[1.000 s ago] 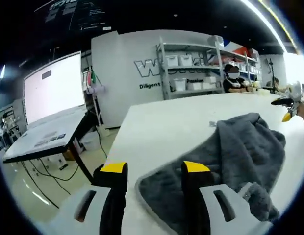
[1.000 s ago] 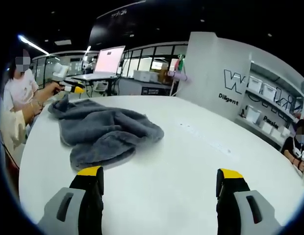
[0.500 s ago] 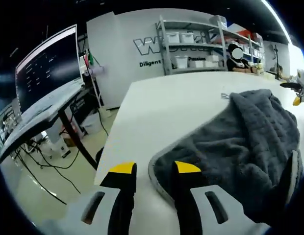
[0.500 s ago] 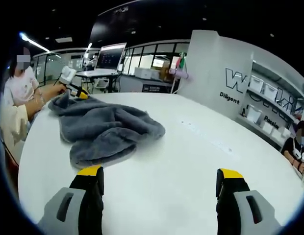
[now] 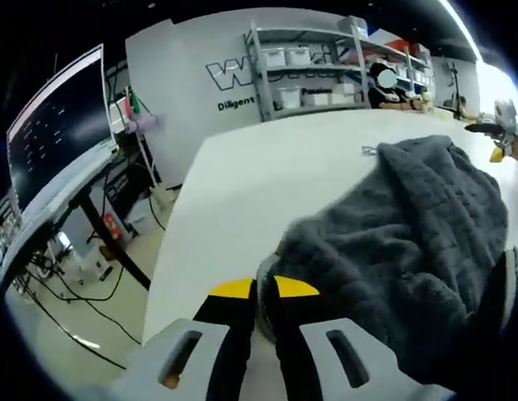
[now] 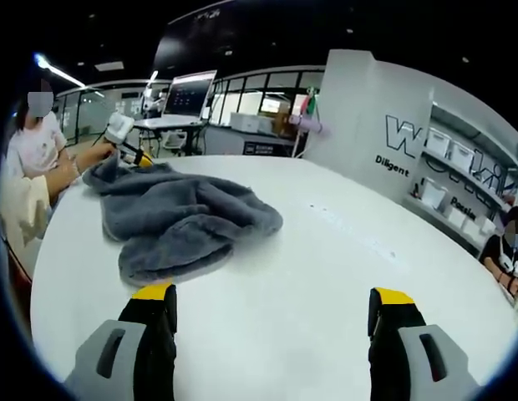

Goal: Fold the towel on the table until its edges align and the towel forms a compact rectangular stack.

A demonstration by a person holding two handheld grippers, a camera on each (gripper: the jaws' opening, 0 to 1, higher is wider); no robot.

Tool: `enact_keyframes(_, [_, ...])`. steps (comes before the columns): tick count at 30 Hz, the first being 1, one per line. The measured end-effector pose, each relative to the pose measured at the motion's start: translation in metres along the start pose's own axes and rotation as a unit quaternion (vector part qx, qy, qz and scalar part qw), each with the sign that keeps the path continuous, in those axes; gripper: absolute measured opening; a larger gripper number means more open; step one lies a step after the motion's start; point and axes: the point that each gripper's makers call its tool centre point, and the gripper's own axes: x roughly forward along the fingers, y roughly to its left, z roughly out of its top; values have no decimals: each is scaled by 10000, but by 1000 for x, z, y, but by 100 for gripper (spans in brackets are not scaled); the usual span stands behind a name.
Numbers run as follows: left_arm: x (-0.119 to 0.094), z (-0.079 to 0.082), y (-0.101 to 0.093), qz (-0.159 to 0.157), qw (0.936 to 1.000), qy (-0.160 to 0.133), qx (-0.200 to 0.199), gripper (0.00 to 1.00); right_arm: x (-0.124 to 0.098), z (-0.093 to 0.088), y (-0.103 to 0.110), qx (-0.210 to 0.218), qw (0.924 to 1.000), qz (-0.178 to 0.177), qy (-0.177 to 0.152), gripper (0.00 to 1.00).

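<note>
The towel is thick grey cloth (plush, with a quilted nap); the white worktop looks smooth and matt.

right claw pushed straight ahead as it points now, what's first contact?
Probably nothing soon: the open right claw faces bare white table. The gray towel lies off to its left, clear of that line, though depth is hard to judge.

A white wall panel carries dark lettering, partly hidden, in the left gripper view; beside it stands a grey metal shelving unit holding white bins; to the left, a large dark screen sits tilted on a black stand, with cables trailing over the pale, glossy floor; the ceiling is black, with a bright strip light in the right gripper view; glazed partitions line the far side.
</note>
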Motion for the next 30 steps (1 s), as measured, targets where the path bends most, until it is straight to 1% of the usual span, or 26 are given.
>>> enact_keyframes(9, [21, 32, -15, -90, 9986, -76, 519, 6, 0, 0, -1, -13, 10000, -4, 19, 97])
enact_keyframes(15, [34, 56, -17, 25, 9958, -70, 911, 6, -1, 2, -1, -23, 10000, -17, -6, 97])
enact_keyframes(22, [47, 88, -4, 311, 9912, -149, 1278, 6, -3, 4, -1, -34, 10000, -50, -41, 97])
enact_keyframes(23, [48, 90, -3, 366, 9906, -158, 1306, 6, -3, 4, -1, -36, 10000, -54, -45, 97])
enact_keyframes(27, [52, 99, 8, 668, 9879, -202, 1384, 6, -4, 5, -1, -43, 10000, -59, -56, 97])
enact_keyframes(29, [56, 107, 17, 825, 9875, -348, 1300, 6, -4, 5, -1, -47, 10000, -63, -58, 97])
enact_keyframes(30, [57, 109, 18, 842, 9876, -381, 1272, 6, -4, 5, 0, -51, 10000, -62, -54, 97])
